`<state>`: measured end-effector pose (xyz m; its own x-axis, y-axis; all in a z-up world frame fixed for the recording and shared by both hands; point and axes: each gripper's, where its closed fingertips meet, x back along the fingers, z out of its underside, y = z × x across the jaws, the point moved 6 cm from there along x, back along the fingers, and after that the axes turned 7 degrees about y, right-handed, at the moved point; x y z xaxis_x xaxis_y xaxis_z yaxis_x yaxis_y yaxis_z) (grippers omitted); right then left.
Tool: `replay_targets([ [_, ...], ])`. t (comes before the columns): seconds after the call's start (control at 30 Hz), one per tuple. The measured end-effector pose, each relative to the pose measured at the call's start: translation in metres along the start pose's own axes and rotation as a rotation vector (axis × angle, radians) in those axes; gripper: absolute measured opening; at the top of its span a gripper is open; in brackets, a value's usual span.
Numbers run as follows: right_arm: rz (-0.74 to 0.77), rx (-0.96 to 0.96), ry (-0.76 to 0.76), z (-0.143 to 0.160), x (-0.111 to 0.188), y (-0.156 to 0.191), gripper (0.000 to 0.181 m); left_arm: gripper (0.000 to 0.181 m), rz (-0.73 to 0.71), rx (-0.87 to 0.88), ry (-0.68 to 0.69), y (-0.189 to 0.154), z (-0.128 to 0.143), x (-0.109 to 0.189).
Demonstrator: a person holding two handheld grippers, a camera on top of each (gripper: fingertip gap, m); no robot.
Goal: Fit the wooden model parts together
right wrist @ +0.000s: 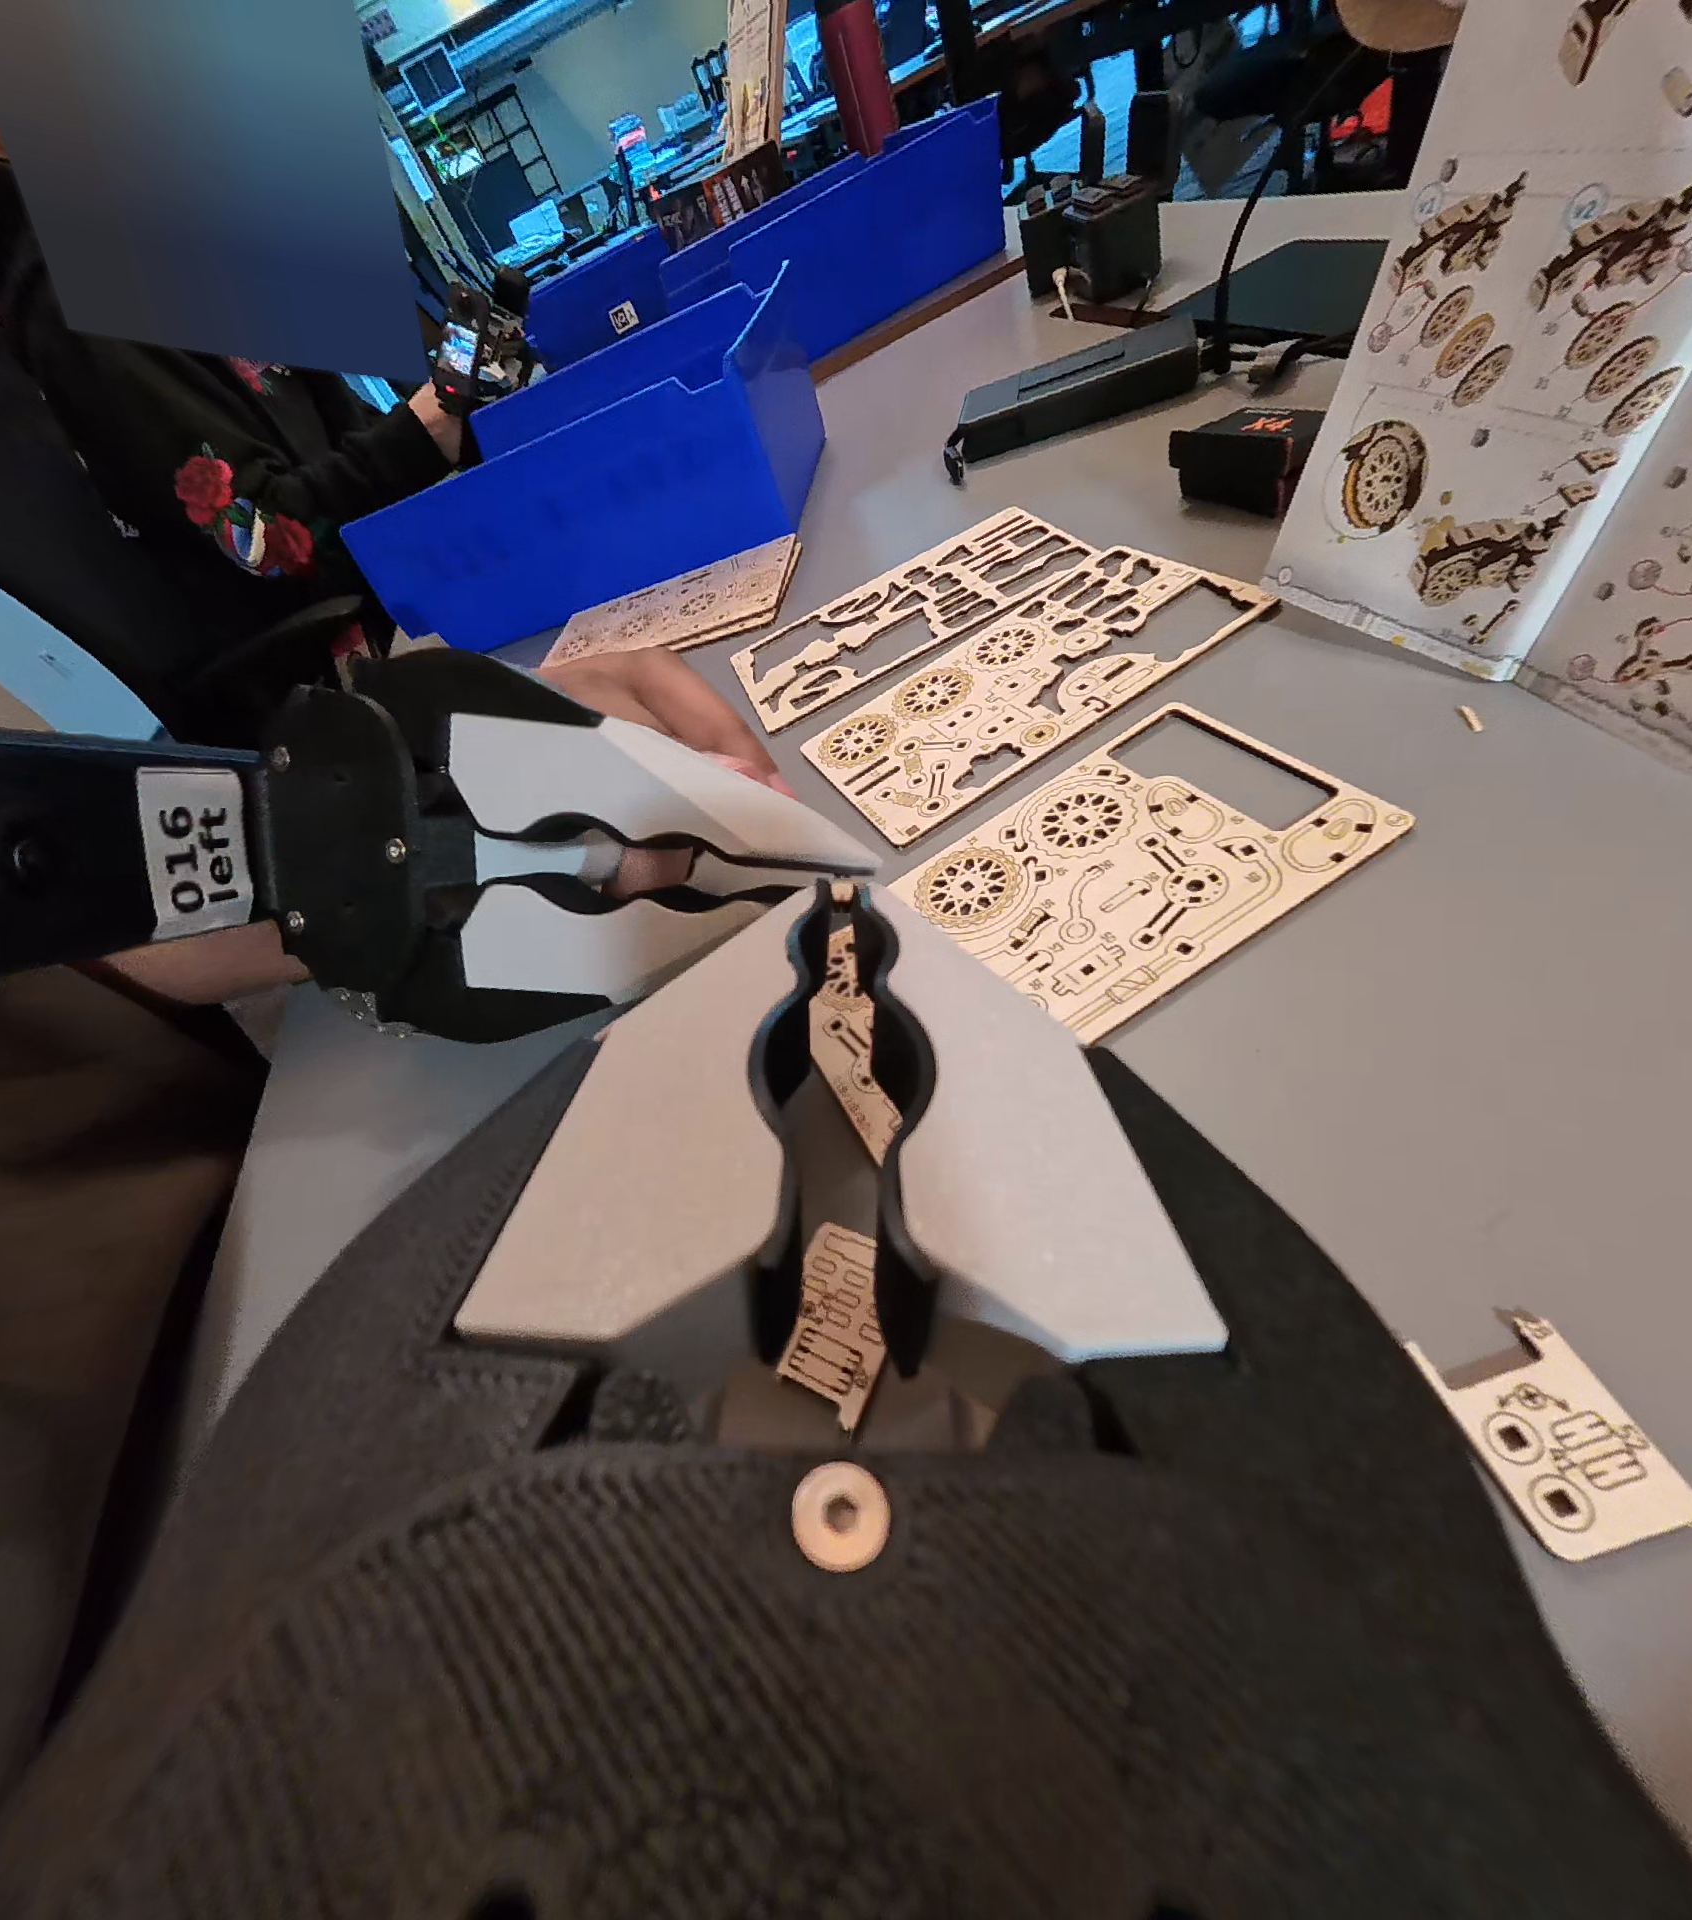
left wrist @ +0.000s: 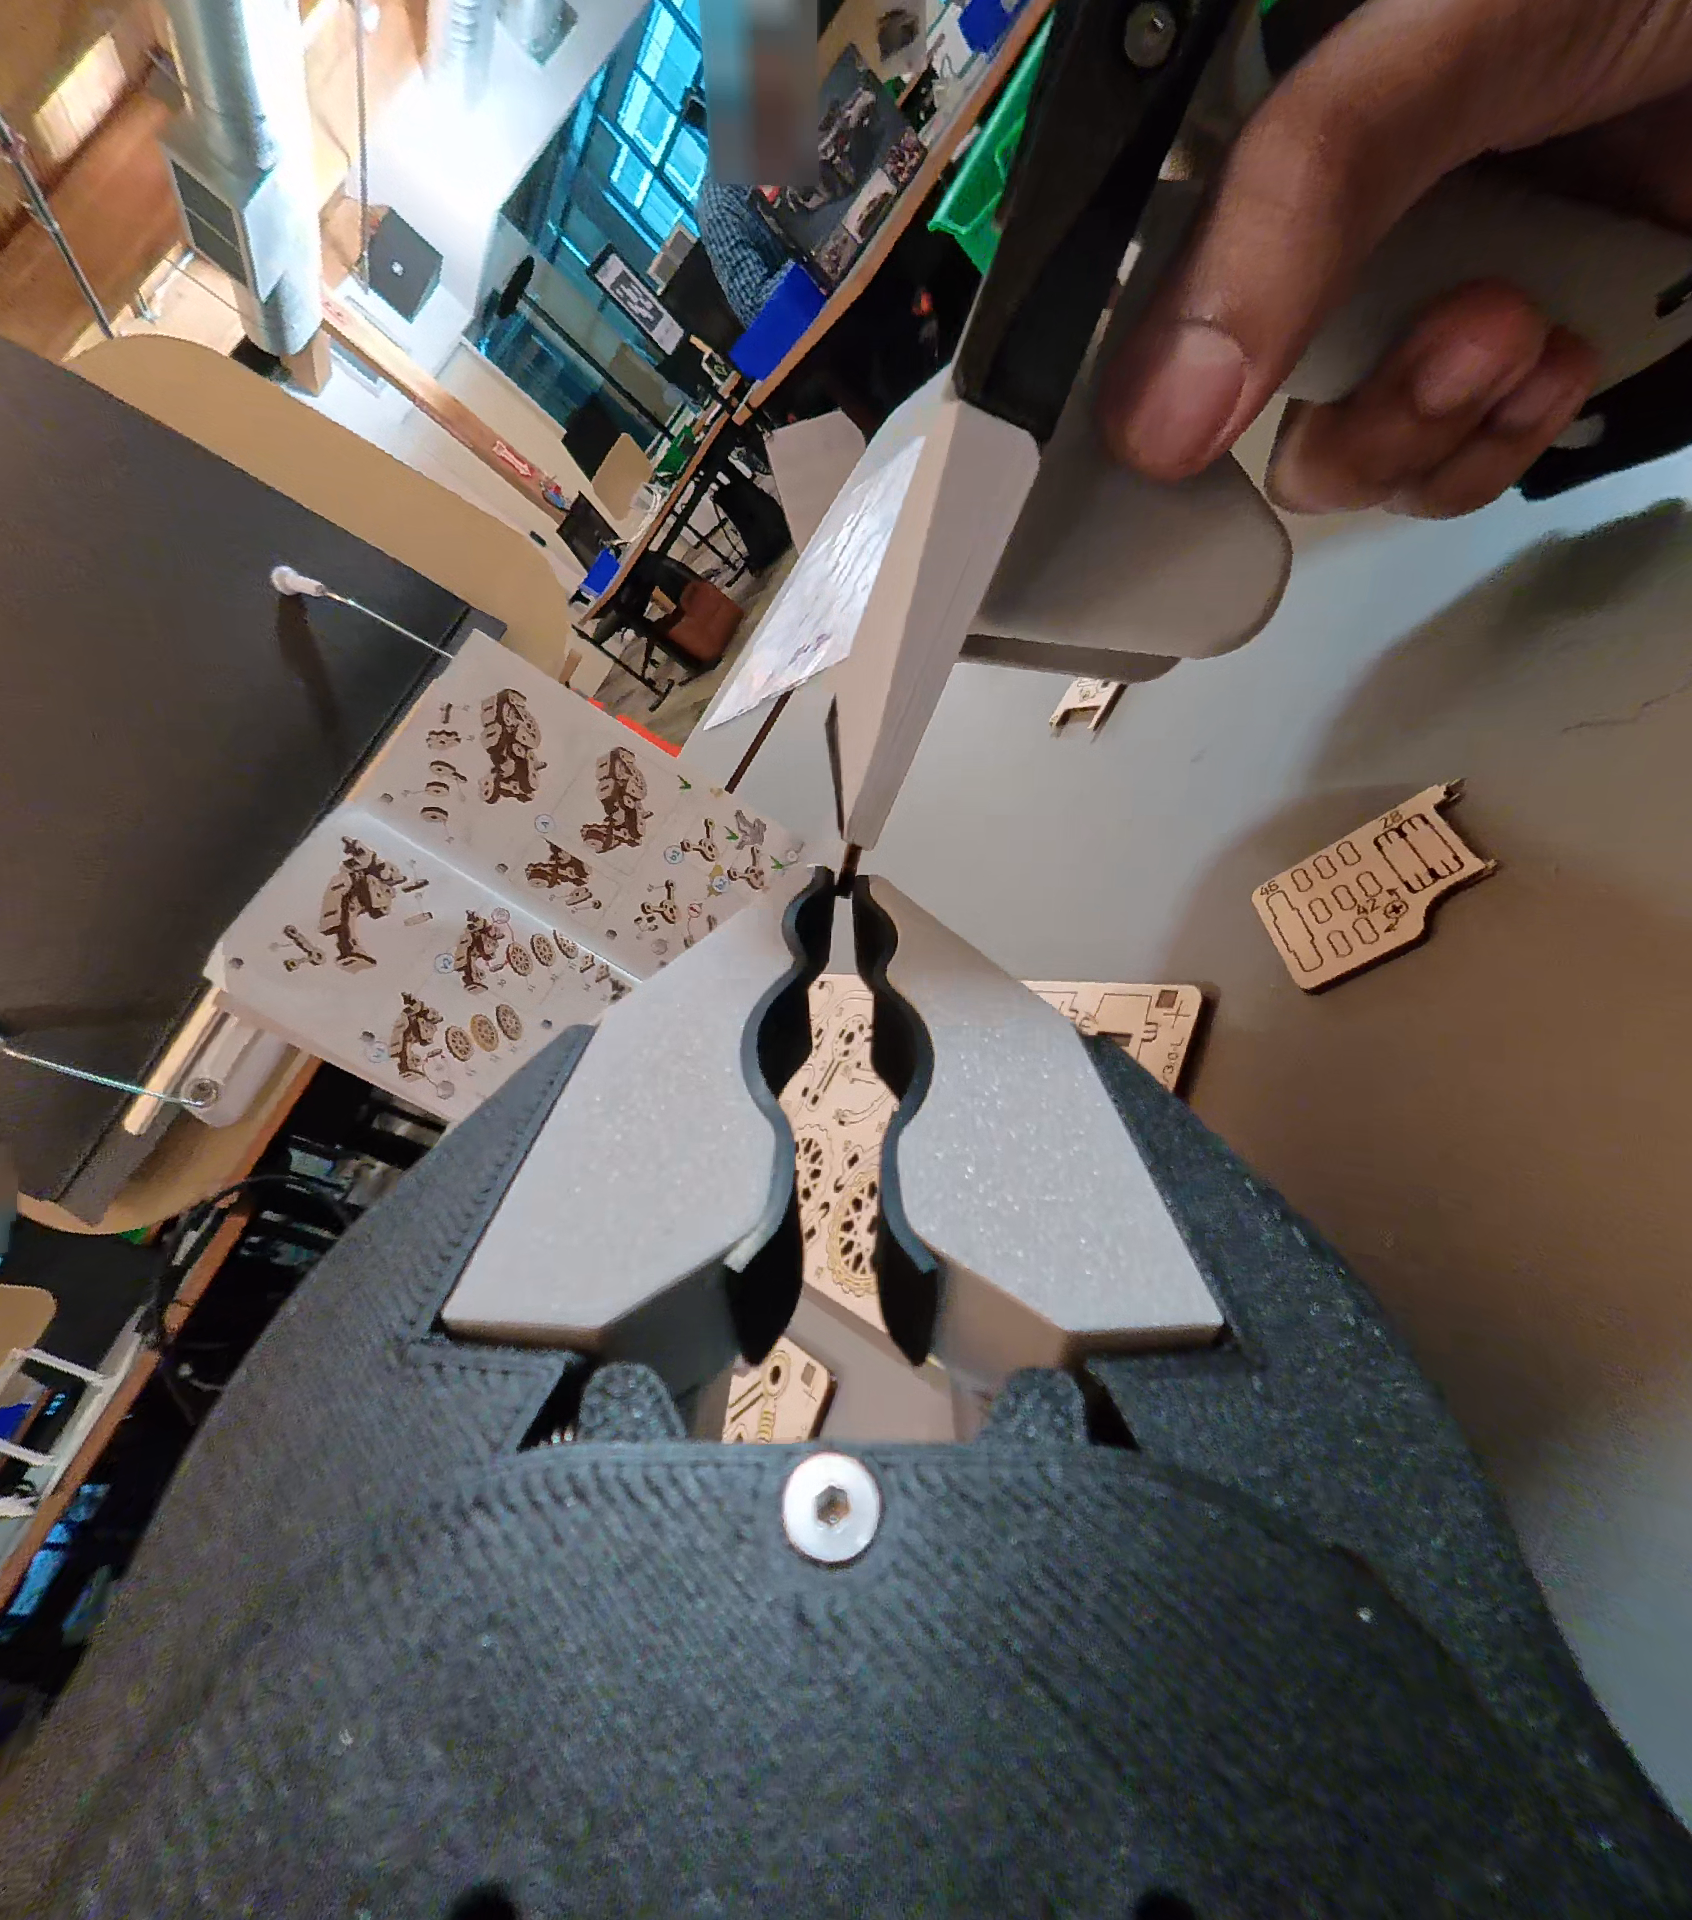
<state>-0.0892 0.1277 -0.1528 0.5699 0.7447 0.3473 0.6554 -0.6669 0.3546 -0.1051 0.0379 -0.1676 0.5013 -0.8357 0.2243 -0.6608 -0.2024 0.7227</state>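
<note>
above the grey table (right wrist: 1444, 1091), both grippers meet tip to tip: right gripper (right wrist: 843, 902) pinched on a tiny wooden piece (right wrist: 843, 890), left gripper (left wrist: 844, 881) closed, can't tell on what

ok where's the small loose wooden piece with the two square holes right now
In the right wrist view, the small wooden piece lies flat on the grey table at lower right, right of the right tool, apart from the wooden sheets.

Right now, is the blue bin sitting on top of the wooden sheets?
No, the blue bin stands on the grey table behind the flat wooden sheets.
</note>
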Motion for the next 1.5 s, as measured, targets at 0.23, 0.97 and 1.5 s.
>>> replay_targets([
  [0.23,0.005,0.001,-0.006,-0.001,-0.001,0.0,0.002,0.005,-0.004,0.038,-0.001,0.003,0.001,0.0],
  [0.97,-0.016,-0.02,-0.029,-0.005,0.002,0.001,0.002,0.005,-0.009,0.146,-0.021,0.011,0.001,0.002],
  [1.5,-0.229,0.074,-0.195,-0.02,0.017,0.024,0.002,0.008,0.733,1.009,-0.392,0.034,-0.016,0.026],
])
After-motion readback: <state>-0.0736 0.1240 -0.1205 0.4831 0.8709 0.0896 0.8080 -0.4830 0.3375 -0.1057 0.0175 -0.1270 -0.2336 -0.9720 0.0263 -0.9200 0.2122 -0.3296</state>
